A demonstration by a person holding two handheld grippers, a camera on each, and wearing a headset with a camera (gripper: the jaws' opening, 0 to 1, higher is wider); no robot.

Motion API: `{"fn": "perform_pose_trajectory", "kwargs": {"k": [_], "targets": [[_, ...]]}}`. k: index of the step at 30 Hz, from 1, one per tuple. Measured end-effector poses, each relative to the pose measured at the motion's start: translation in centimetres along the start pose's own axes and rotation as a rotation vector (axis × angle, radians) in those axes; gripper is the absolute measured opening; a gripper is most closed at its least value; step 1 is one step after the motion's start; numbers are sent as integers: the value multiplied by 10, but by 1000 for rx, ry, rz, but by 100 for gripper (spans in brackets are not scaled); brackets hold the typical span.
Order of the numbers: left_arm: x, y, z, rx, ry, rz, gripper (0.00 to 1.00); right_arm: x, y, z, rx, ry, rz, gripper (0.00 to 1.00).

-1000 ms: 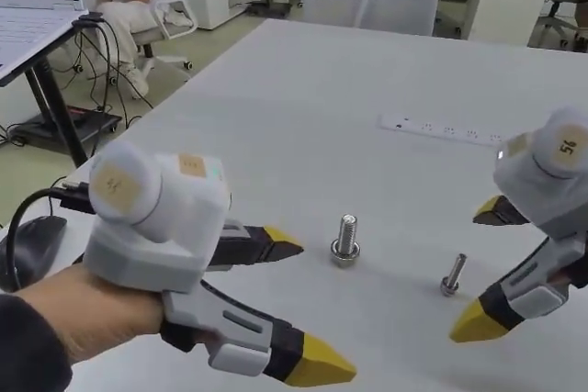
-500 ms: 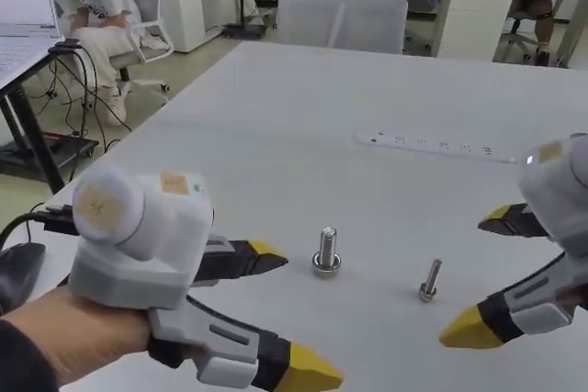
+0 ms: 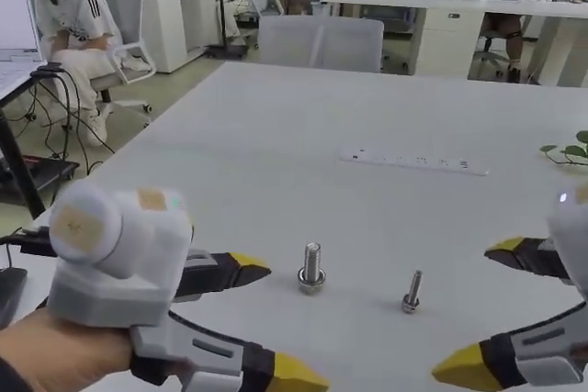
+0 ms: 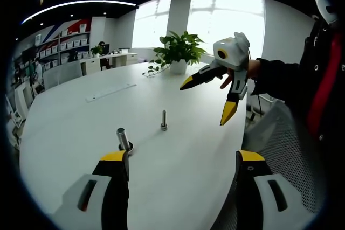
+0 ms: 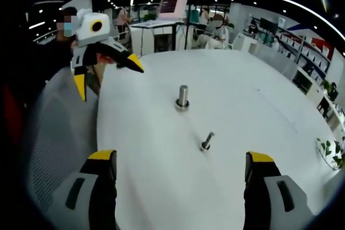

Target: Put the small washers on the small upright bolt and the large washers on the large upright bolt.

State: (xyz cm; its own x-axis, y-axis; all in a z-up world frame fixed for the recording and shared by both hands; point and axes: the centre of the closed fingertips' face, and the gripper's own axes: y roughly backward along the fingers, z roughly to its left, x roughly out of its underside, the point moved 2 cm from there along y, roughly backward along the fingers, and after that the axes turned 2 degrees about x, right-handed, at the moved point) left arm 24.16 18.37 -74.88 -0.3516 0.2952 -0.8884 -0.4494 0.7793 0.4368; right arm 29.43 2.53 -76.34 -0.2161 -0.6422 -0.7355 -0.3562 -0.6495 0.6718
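Note:
Two bolts stand upright on the white table (image 3: 276,135): a large bolt (image 3: 311,268) (image 4: 124,139) (image 5: 183,97) and, to its right, a thinner small bolt (image 3: 412,293) (image 4: 164,120) (image 5: 206,141). My left gripper (image 3: 271,323) (image 4: 182,157) (image 5: 108,76) is held open to the left of the large bolt, with nothing between its yellow-tipped jaws. On the other side, my right gripper (image 3: 476,309) (image 5: 181,158) (image 4: 206,103) is open and empty, to the right of the small bolt. Neither gripper touches a bolt.
A white power strip (image 3: 413,162) (image 4: 110,91) lies on the table beyond the bolts. A potted plant (image 4: 178,52) stands near the table's right edge. Office chairs (image 3: 317,41) and a seated person (image 3: 69,25) are beyond the far and left sides.
The head camera has tilted up, so bolts and grippers sit lower in the picture. Both grippers stay open and the bolts have not moved on the table.

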Motion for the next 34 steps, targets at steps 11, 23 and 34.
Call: {"fn": "perform_pose_trajectory", "kwargs": {"k": [11,23,34], "targets": [[1,10,3,-23,-1,-10,81,8,6,26,53,-22,-66,100],[14,12,9,-38,21,-1,82,14,-1,25,119,-76,-129,100],[28,12,11,-47,56,26,82,17,-4,29,125,-83,-122,99]]}}
